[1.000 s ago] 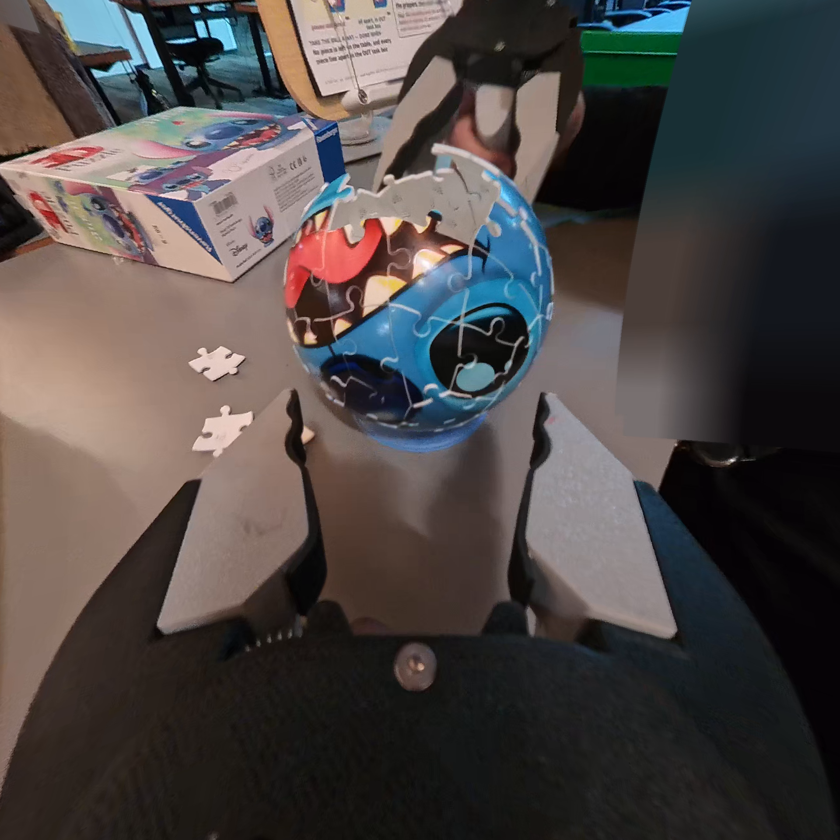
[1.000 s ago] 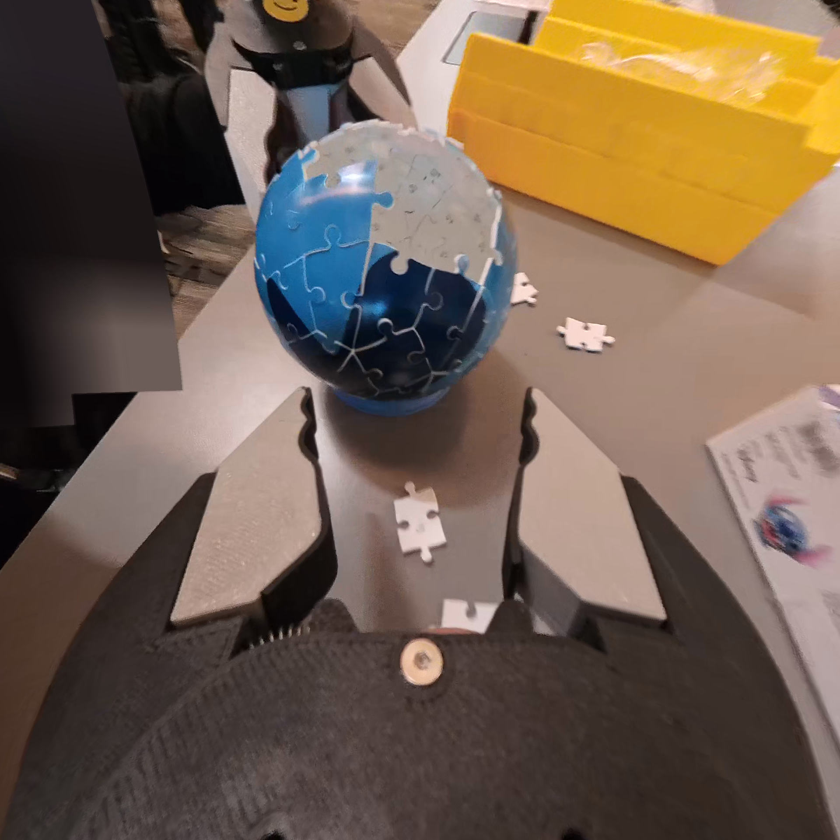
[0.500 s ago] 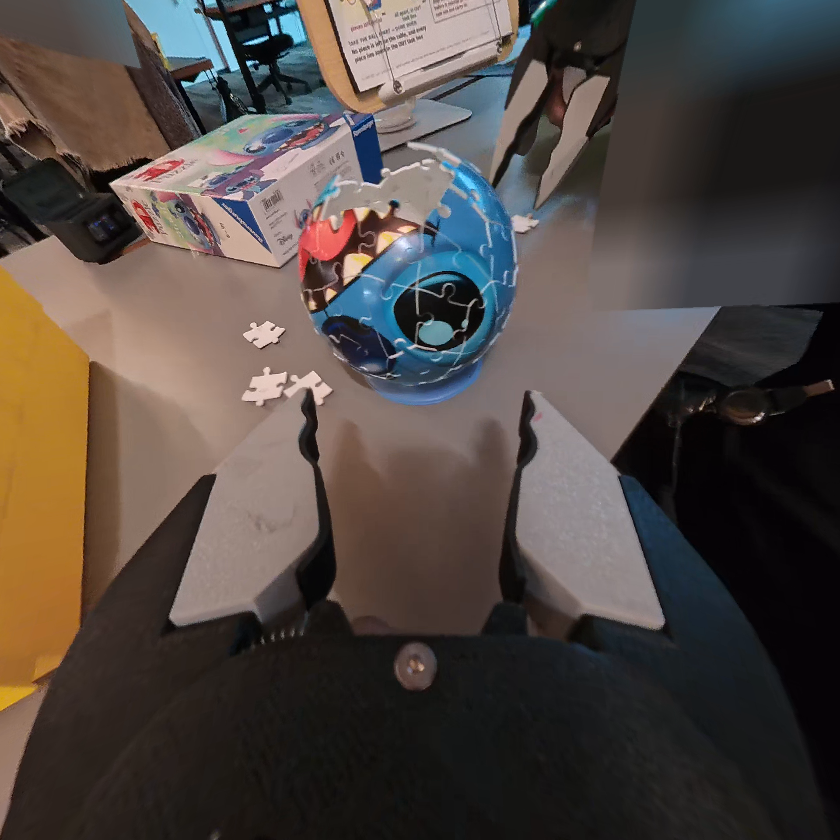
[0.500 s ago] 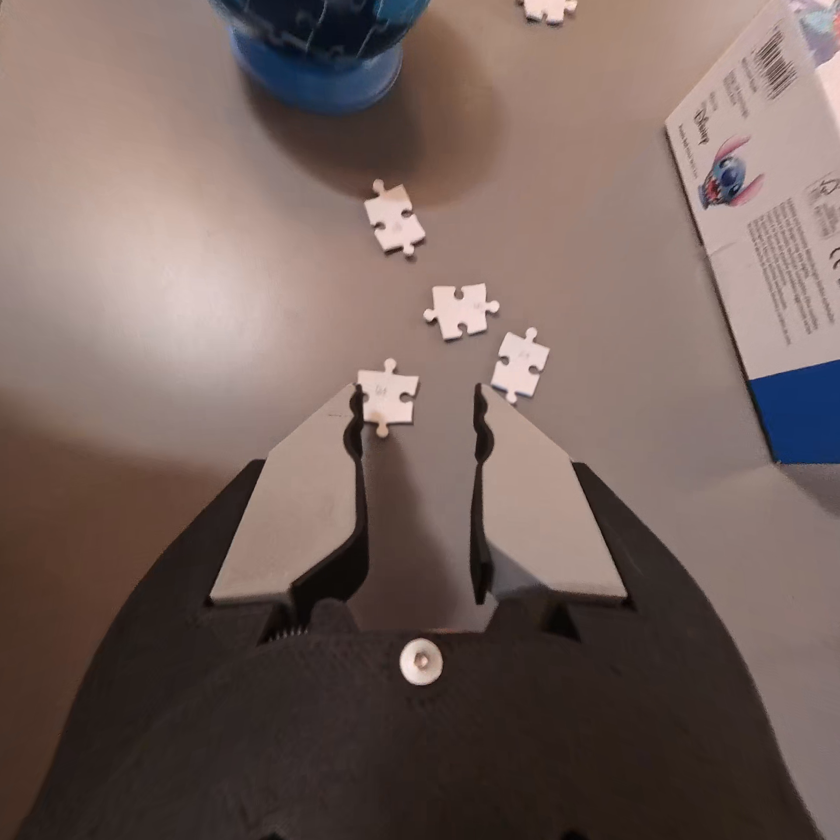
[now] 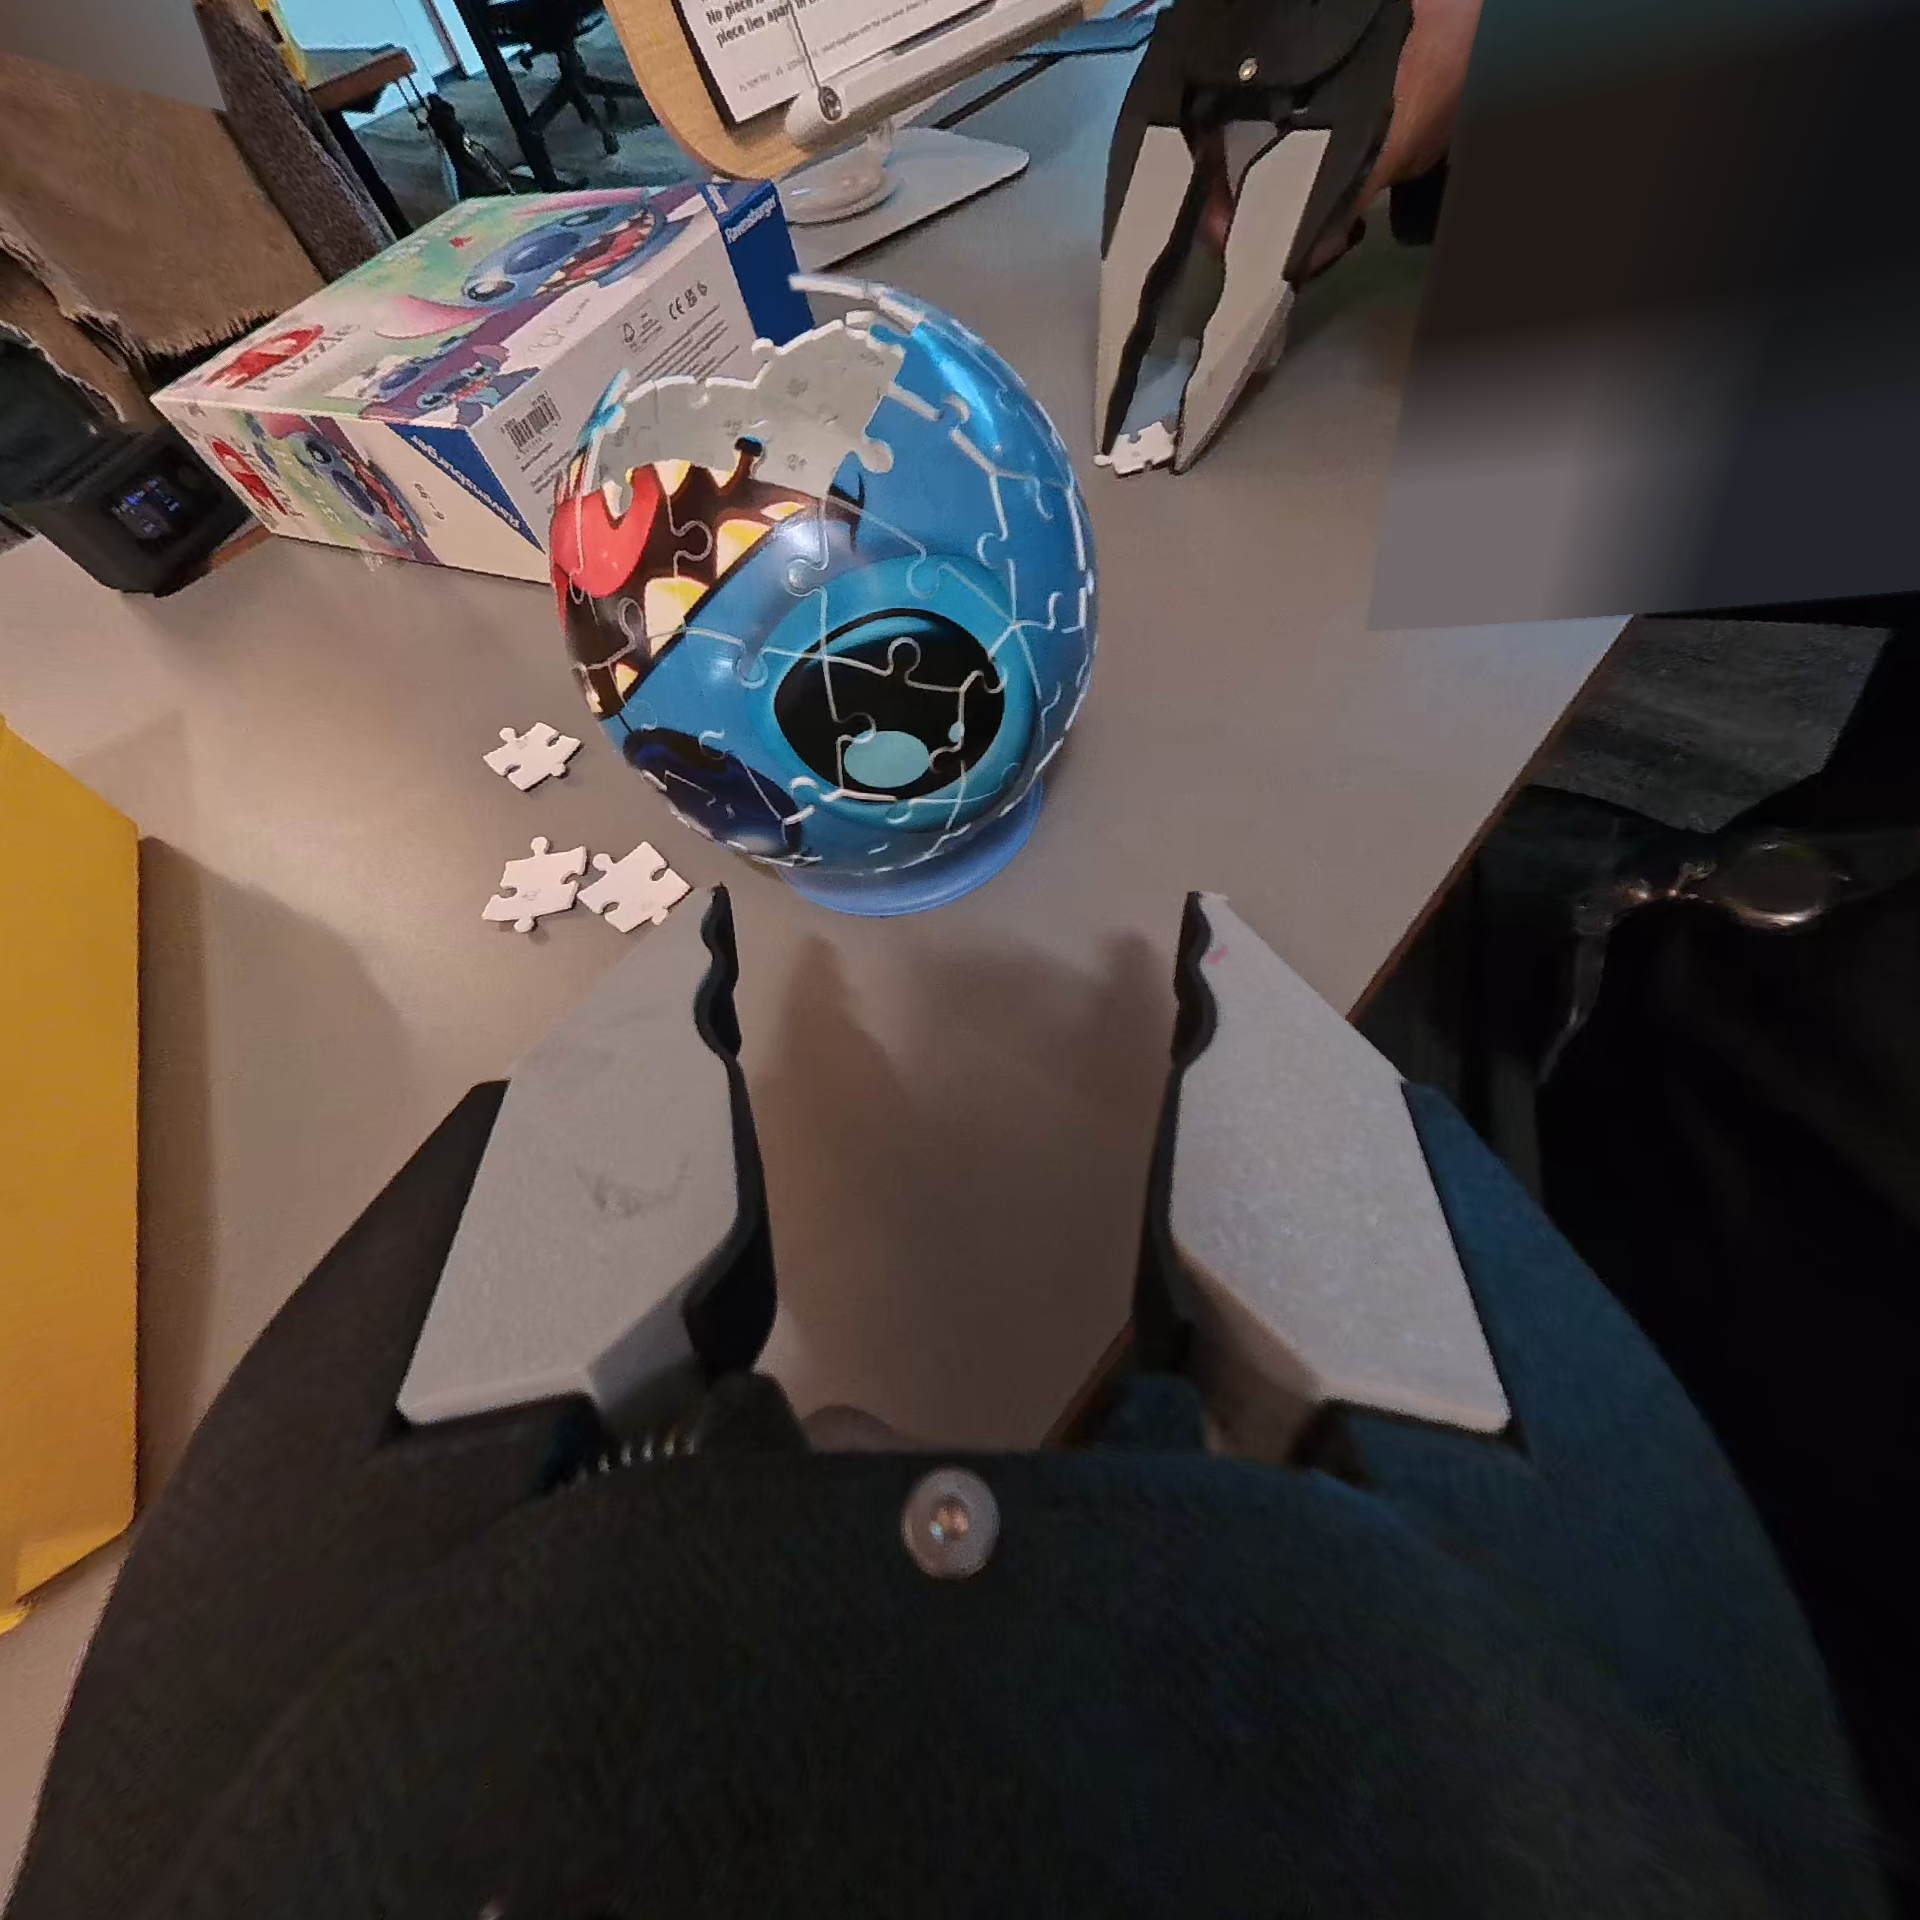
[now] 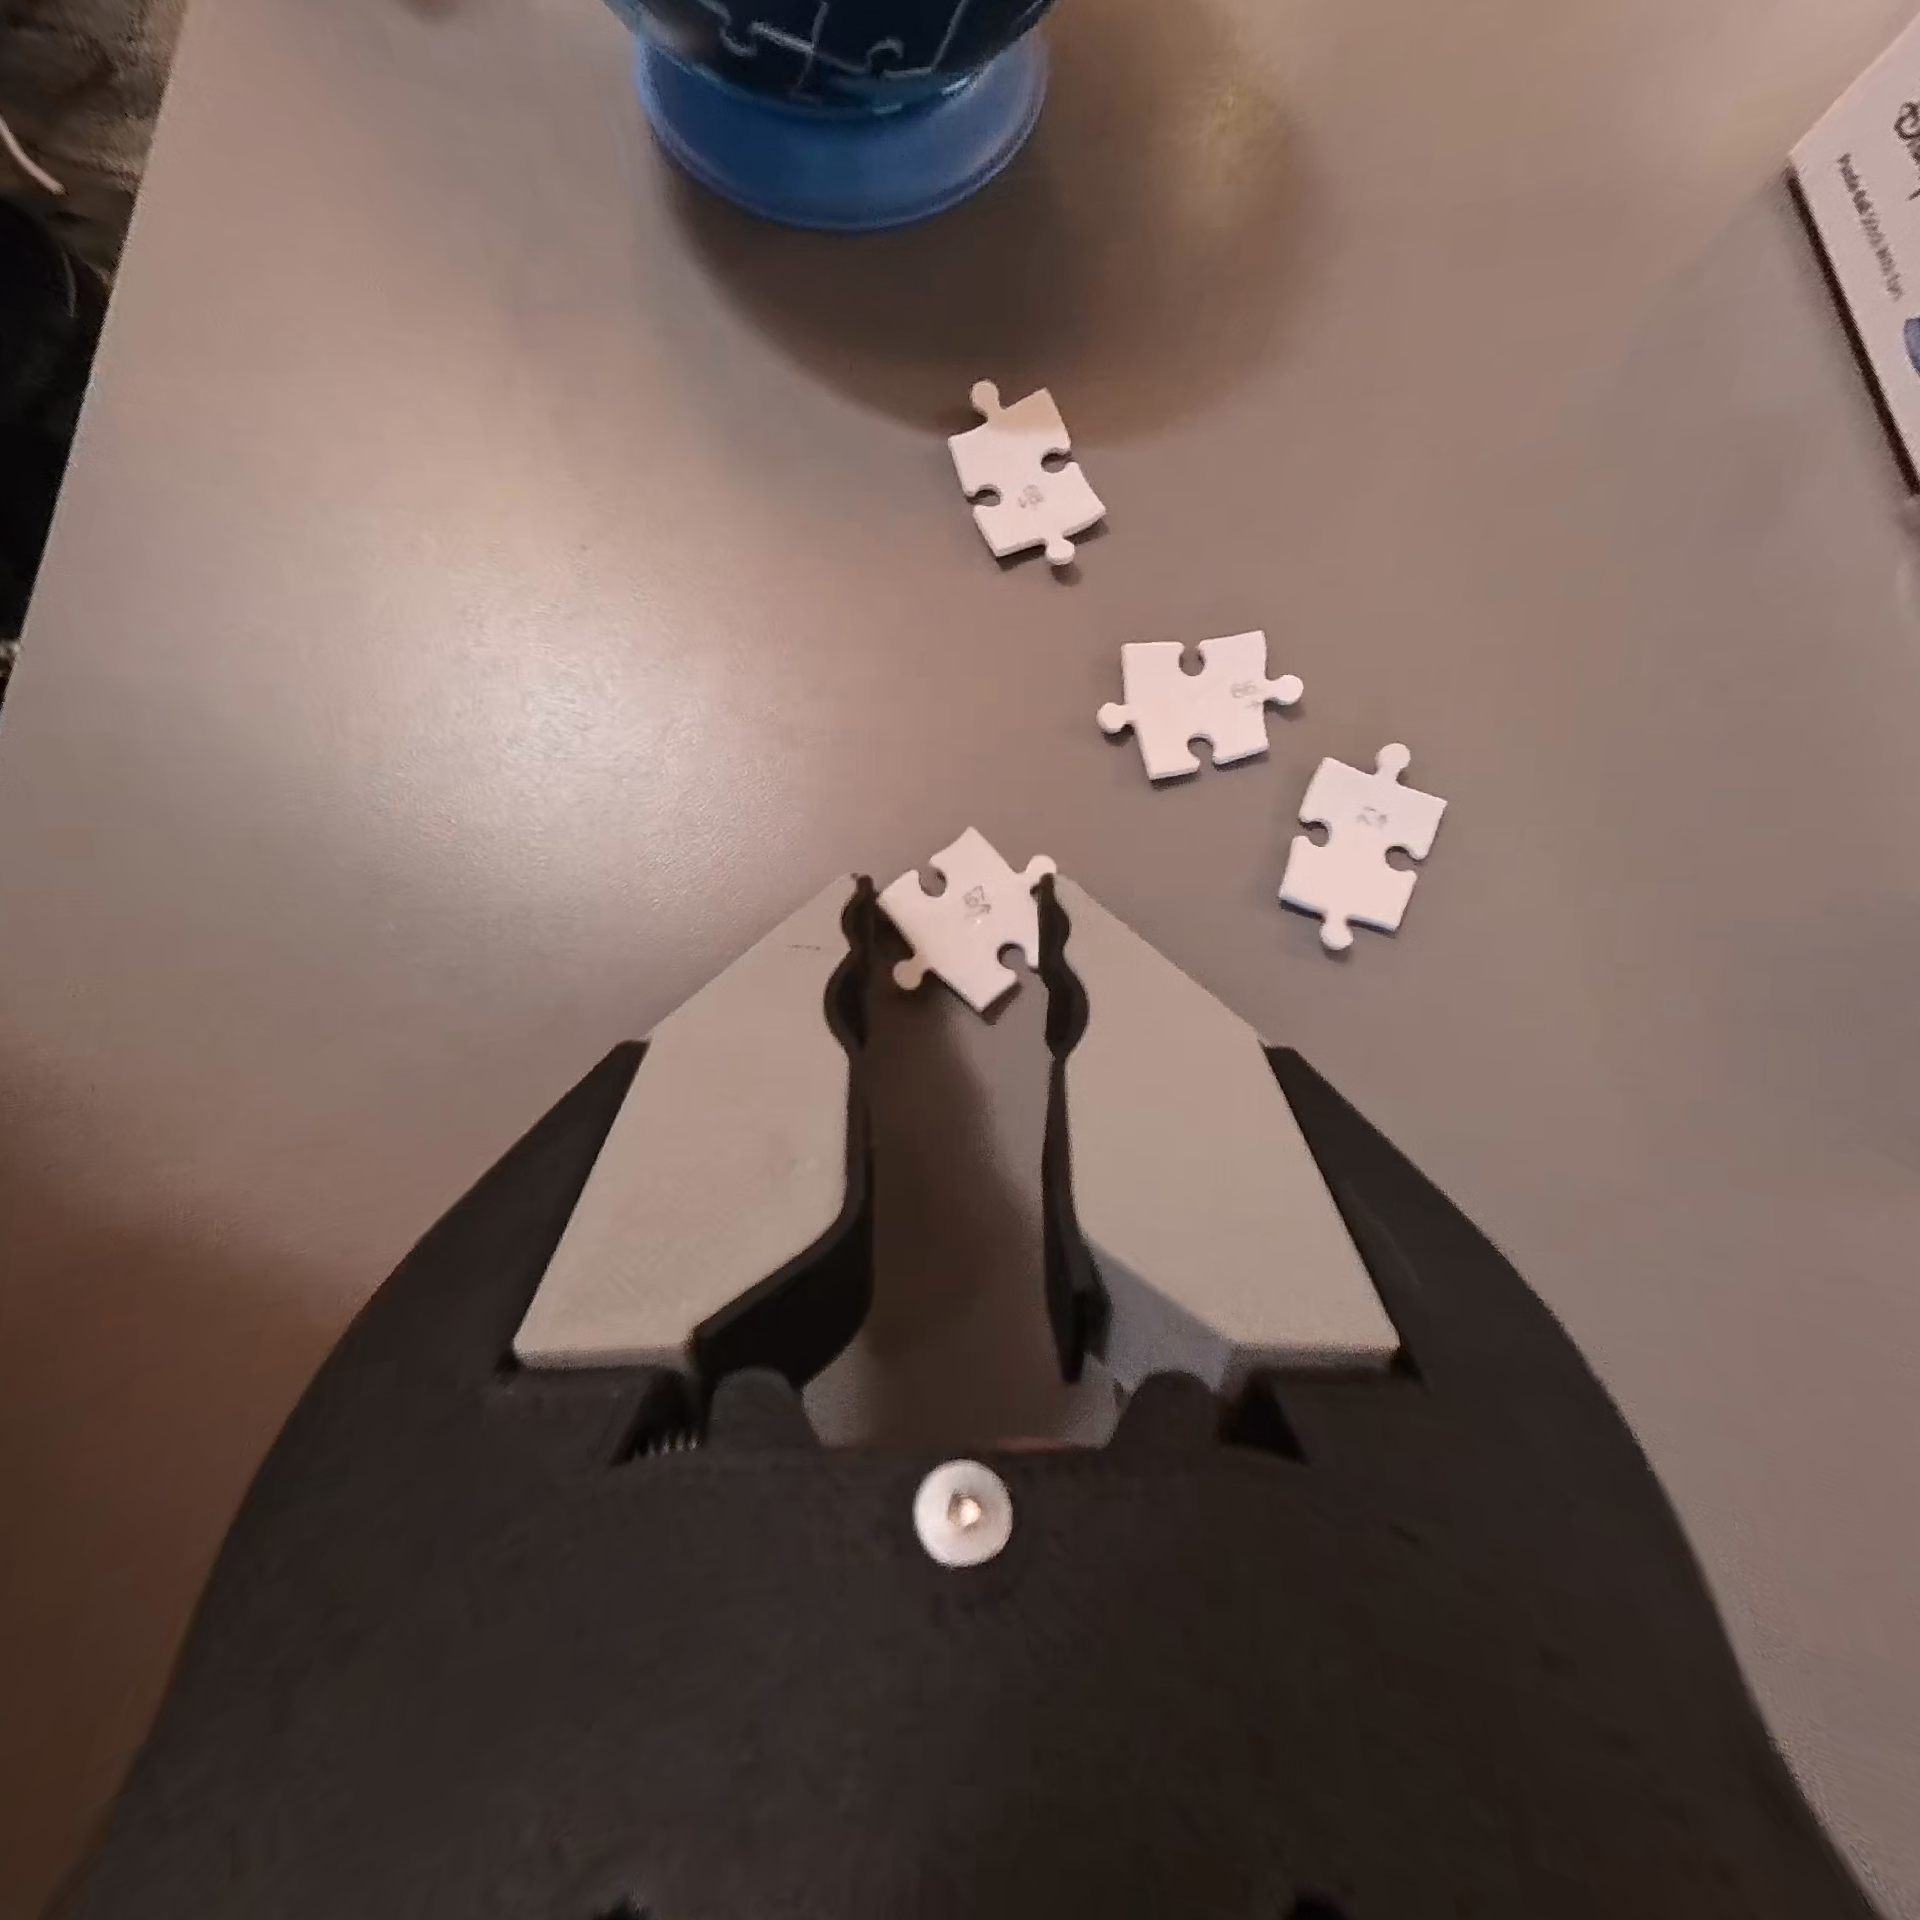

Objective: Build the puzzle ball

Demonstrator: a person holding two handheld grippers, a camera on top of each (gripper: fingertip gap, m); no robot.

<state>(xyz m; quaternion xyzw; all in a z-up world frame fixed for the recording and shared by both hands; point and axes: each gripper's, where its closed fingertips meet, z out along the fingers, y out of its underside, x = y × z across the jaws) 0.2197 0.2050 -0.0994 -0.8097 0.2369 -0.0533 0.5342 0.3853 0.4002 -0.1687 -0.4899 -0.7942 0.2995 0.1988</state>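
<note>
The puzzle ball [image 5: 831, 644], blue with a red mouth and a dark eye, stands on a blue base [image 5: 914, 873] with its top open and white piece backs showing. My left gripper [image 5: 956, 914] is open and empty, just short of the ball. My right gripper [image 6: 954, 894] points down at the table, shut on a white puzzle piece [image 6: 971, 920] lying face down. It also shows in the left wrist view [image 5: 1143, 452], beyond the ball. Only the ball's base [image 6: 842, 125] shows in the right wrist view.
Three loose white pieces [image 6: 1023, 488] [image 6: 1195, 707] [image 6: 1361, 842] lie ahead of the right gripper. The same three show left of the ball [image 5: 530, 753]. The puzzle box [image 5: 447, 416] lies at back left, a yellow bin [image 5: 62, 1143] at left, a sign stand [image 5: 883, 125] behind. The table edge [image 5: 1455, 894] runs at right. The left tips stand about 20 cm off the ball [image 5: 530, 753].
My right gripper swung down from the ball to the table and closed its fingers onto a white piece. My left gripper drew back from the ball and stayed open.
</note>
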